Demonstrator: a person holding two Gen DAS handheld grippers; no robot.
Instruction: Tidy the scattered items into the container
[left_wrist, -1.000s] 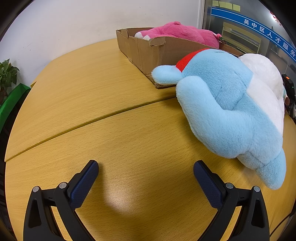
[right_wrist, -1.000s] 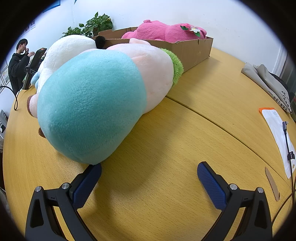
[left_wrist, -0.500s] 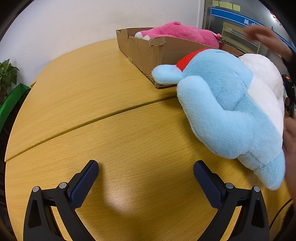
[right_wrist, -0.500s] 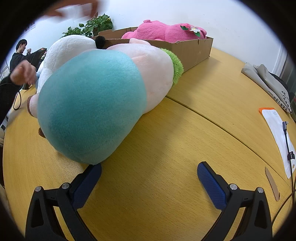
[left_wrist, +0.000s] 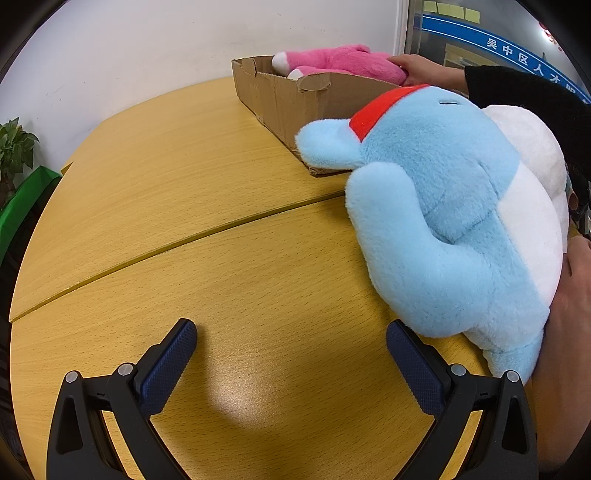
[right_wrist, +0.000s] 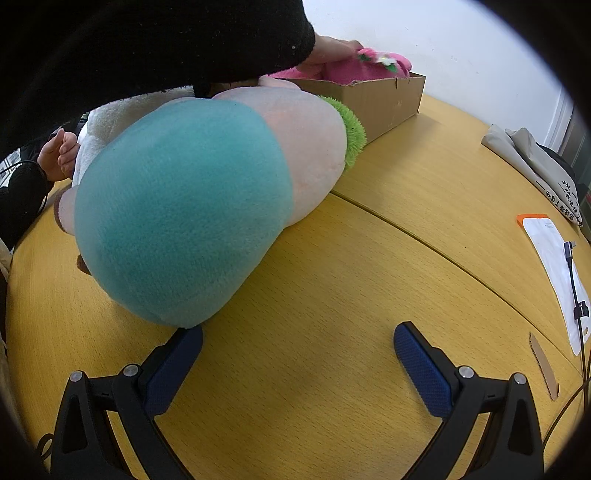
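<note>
Left gripper (left_wrist: 291, 354): fingers spread and empty over the desk (left_wrist: 184, 221), the blue plush (left_wrist: 443, 221) lying just beyond its right finger. Right gripper (right_wrist: 298, 356): fingers likewise spread, the teal plush (right_wrist: 184, 206) at its left fingertip. Only the pink plush (left_wrist: 343, 62) lies in the cardboard box (left_wrist: 280, 96); the others remain outside it.

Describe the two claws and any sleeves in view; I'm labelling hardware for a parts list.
The left claw and right claw match: black angular plastic arms with silver screw heads, tipped with dark blue, finely textured rubber pads. No markings show. A black knitted sleeve covers the forearm reaching across.
</note>
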